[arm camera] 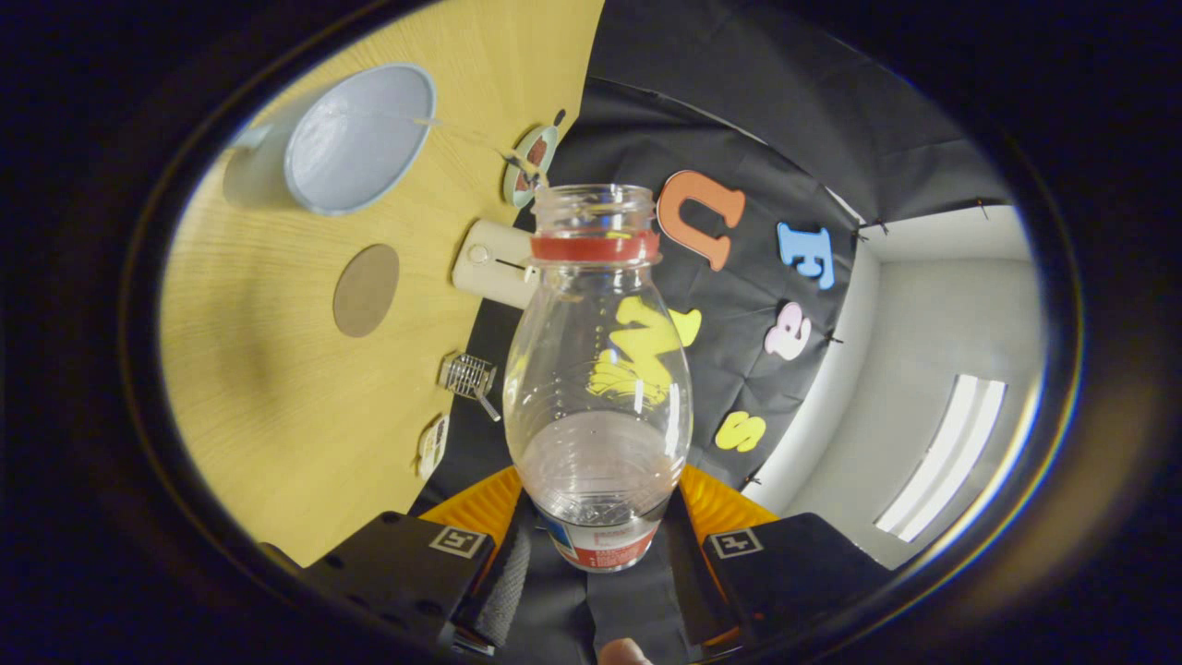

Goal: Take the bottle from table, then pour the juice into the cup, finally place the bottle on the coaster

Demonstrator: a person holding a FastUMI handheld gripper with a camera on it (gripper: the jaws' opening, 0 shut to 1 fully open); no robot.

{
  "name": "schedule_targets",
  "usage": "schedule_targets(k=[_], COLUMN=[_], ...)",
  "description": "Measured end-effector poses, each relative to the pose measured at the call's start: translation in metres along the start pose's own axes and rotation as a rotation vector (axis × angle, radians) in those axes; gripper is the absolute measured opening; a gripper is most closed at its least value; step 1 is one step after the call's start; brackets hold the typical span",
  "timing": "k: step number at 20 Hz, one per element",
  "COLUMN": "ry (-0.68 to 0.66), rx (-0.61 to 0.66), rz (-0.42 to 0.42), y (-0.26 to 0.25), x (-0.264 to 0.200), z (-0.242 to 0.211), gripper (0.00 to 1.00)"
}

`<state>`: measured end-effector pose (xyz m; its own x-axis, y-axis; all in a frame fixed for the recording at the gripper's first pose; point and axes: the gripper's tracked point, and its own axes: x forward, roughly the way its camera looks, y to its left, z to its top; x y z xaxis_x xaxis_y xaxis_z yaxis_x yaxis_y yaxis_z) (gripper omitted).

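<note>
Gripper view: the tool (596, 545) is clamped on a clear bottle (598, 388) — both fingers press its lower body, and its open mouth with a red neck ring points ahead. The scene is rolled sideways. Beyond lies the wooden table (277, 406), carrying a pale blue cup (358, 139) and a round brown coaster (366, 290), well apart from the bottle.

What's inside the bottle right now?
The bottle, clamped between the fingers, looks nearly empty: clear walls, droplets, no cap. A label and the fingers cover its base, so any leftover juice there cannot be seen.
</note>
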<state>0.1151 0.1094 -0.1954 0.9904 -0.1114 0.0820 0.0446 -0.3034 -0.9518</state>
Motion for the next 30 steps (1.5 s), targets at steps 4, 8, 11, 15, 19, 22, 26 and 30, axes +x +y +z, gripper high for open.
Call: schedule_targets(k=[4,8,11,15,19,22,26,30], ry=[-0.003,-0.003,-0.006,-0.01,-0.008,0.004,0.004,0.016], rx=[-0.008,-0.018,-0.018,-0.021,-0.017,0.006,0.065,0.222], rz=[-0.001,0.0,-0.003,-0.007,-0.003,0.01,0.052,0.172], y=[0.0,-0.001,-0.003,-0.004,-0.004,0.0,0.005,0.021], x=[-0.001,-0.002,-0.002,-0.001,-0.002,-0.001,-0.003,-0.009], z=[0.001,0.002,0.004,0.005,0.005,0.003,0.004,0.007], gripper=[0.73,0.73,0.73,0.73,0.73,0.73,0.73,0.73])
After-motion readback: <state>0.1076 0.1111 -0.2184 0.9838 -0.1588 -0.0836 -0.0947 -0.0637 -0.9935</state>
